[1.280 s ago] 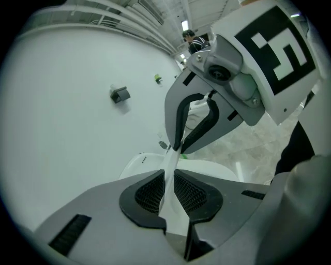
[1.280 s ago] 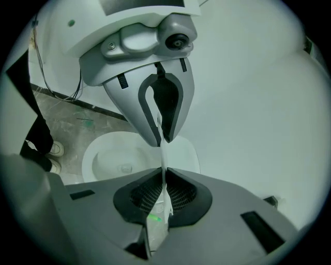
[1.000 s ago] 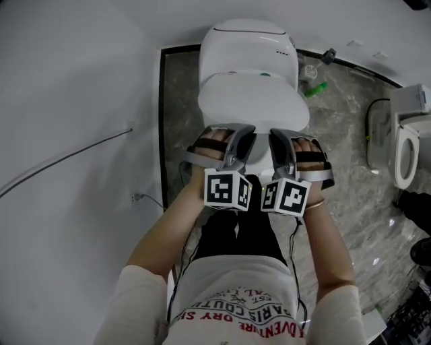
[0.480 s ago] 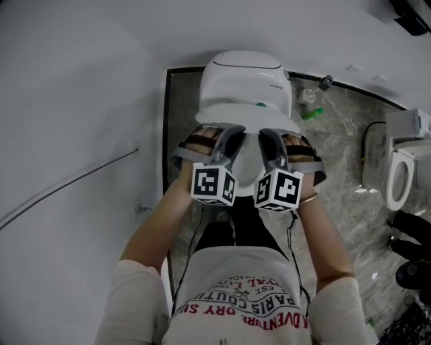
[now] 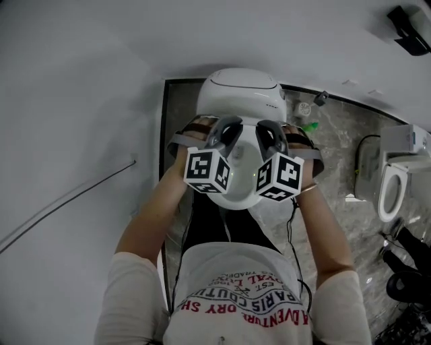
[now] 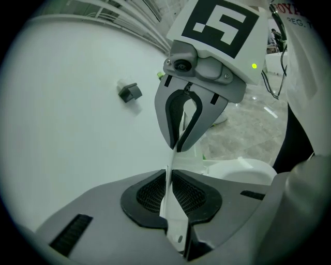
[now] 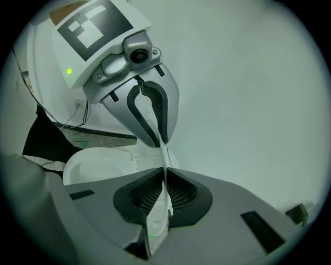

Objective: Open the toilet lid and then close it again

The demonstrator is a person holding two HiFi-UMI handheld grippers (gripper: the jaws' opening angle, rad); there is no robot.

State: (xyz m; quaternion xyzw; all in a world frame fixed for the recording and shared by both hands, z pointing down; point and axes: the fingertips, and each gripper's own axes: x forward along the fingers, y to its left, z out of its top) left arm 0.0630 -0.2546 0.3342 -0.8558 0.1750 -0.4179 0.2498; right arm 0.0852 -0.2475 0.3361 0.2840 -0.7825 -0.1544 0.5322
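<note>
9 o'clock side of head view: a thin cable [image 5: 67, 202] runs along the white wall [image 5: 60, 101]. Left forearm [image 5: 151, 222] reaches up toward 12 o'clock.

Left gripper [image 6: 169, 181] has its marker cube [image 5: 209, 170] facing the camera. Its jaws are clamped together on the thin front edge of the toilet lid [image 6: 169, 158], black pads pressing both faces. In the left gripper view a small grey fitting [image 6: 129, 92] sits on the wall at 10 o'clock from the jaws.

Centre: the toilet is at 12 o'clock from the person. The lid is raised off the seat [image 5: 234, 194], front edge held up between the two grippers and seen edge-on in both gripper views. The rounded tank unit [image 5: 242, 94] is just behind, at 12 o'clock of the lid. The seat's white oval shows below and between the cubes.

Right gripper [image 7: 165, 186], with its cube [image 5: 279, 176], is just beside the left one. Its jaws are also closed tight on the same lid edge, pads on both sides. Right forearm [image 5: 330, 229] is below it.

Right side: marble floor [image 5: 337, 155]. A green item [image 5: 310, 126] lies at 2 o'clock of the toilet. A second toilet [image 5: 390, 192] with its seat open is at 3 o'clock, well apart. A dark object [image 5: 407, 20] is at the 1 o'clock corner.
</note>
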